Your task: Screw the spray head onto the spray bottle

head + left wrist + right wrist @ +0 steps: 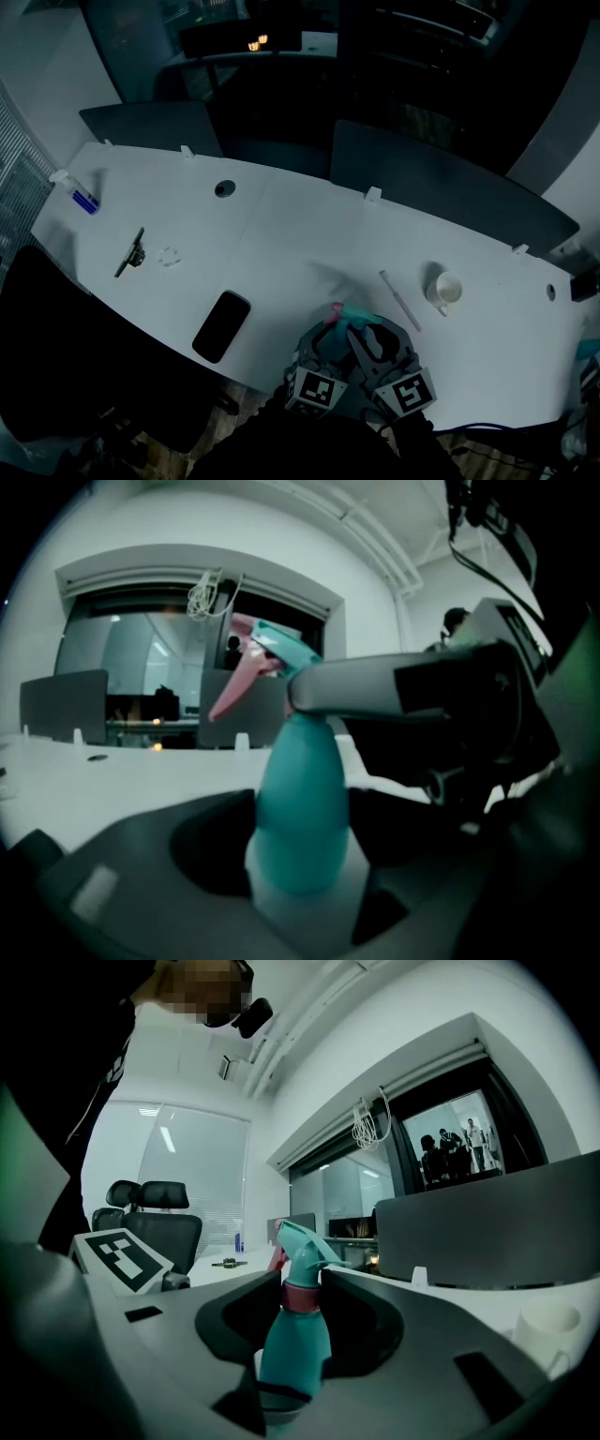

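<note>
A teal spray bottle point(364, 328) with a teal spray head and a pink trigger point(336, 309) is held upright over the white table's near edge. In the left gripper view my left gripper point(298, 855) is shut on the bottle point(300, 799) low on its body. The spray head point(272, 653) sits on top, and a grey finger of the right gripper point(375, 682) lies across its neck. In the right gripper view my right gripper point(302, 1302) is shut on the spray head point(302, 1246) at its pink collar, with the bottle point(295, 1354) below.
On the white table point(300, 234) lie a black phone point(221, 325), a white cup point(446, 289), a thin white tube point(400, 300), a black tool point(131, 253) and a small blue bottle point(82, 199). Grey partitions point(441, 183) stand along the far edge. Office chairs point(155, 1218) stand off to the left.
</note>
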`<state>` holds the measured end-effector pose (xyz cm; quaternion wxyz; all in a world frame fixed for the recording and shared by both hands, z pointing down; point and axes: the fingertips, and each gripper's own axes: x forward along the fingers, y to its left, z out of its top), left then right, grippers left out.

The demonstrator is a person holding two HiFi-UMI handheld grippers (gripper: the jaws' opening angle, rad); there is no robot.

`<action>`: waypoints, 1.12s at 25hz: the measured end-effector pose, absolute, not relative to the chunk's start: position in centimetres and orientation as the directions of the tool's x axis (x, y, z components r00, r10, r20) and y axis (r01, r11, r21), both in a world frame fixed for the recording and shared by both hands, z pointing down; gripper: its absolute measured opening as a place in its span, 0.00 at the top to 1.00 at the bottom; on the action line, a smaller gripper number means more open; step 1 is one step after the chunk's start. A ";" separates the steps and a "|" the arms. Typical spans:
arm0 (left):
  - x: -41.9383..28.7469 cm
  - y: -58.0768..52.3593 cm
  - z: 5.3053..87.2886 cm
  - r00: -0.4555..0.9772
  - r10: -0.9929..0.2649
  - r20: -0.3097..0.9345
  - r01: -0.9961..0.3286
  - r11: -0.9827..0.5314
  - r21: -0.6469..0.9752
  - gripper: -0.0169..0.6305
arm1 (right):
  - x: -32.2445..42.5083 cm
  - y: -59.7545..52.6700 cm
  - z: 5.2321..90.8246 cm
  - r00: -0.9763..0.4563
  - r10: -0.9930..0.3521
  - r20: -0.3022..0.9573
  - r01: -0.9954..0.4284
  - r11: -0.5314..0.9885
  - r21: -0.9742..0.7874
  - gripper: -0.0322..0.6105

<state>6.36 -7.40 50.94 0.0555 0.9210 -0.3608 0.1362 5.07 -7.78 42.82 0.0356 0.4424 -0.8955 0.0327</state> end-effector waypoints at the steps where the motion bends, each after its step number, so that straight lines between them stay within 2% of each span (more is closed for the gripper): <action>1: 6.4 -7.4 50.9 0.702 -0.650 0.291 -0.680 -0.733 0.001 0.48 | 5.1 -7.8 42.8 -0.602 -0.793 0.094 -0.798 0.603 -0.026 0.74; 7: 6.6 -7.5 50.9 0.696 -0.653 0.299 -0.682 -0.731 -0.010 0.48 | 4.6 -7.6 42.5 -0.581 -0.807 0.109 -0.785 0.591 0.186 0.74; 13: 6.6 -7.5 51.1 0.698 -0.652 0.296 -0.676 -0.736 -0.025 0.48 | 5.2 -7.5 42.9 -0.571 -0.817 0.075 -0.811 0.576 0.104 0.74; 20: 6.7 -7.6 51.2 0.710 -0.648 0.275 -0.677 -0.736 0.015 0.48 | 5.4 -7.5 43.0 -0.563 -0.826 0.034 -0.818 0.562 0.121 0.74; 22: 6.7 -7.7 50.9 0.749 -0.612 0.254 -0.643 -0.764 0.056 0.47 | 5.3 -7.5 43.0 -0.568 -0.822 0.032 -0.815 0.567 0.119 0.74; 25: 6.2 -7.9 51.0 0.832 -0.477 0.283 -0.521 -0.848 0.099 0.42 | 5.3 -7.5 43.2 -0.580 -0.813 0.051 -0.806 0.582 0.111 0.74; 27: 6.5 -7.7 51.3 0.868 -0.372 0.330 -0.416 -0.907 0.071 0.42 | 5.3 -7.6 43.2 -0.585 -0.809 0.051 -0.803 0.587 0.101 0.74; 28: 6.7 -7.5 51.3 0.874 -0.341 0.347 -0.380 -0.924 0.050 0.46 | 5.4 -7.6 43.2 -0.585 -0.809 0.050 -0.804 0.587 0.096 0.74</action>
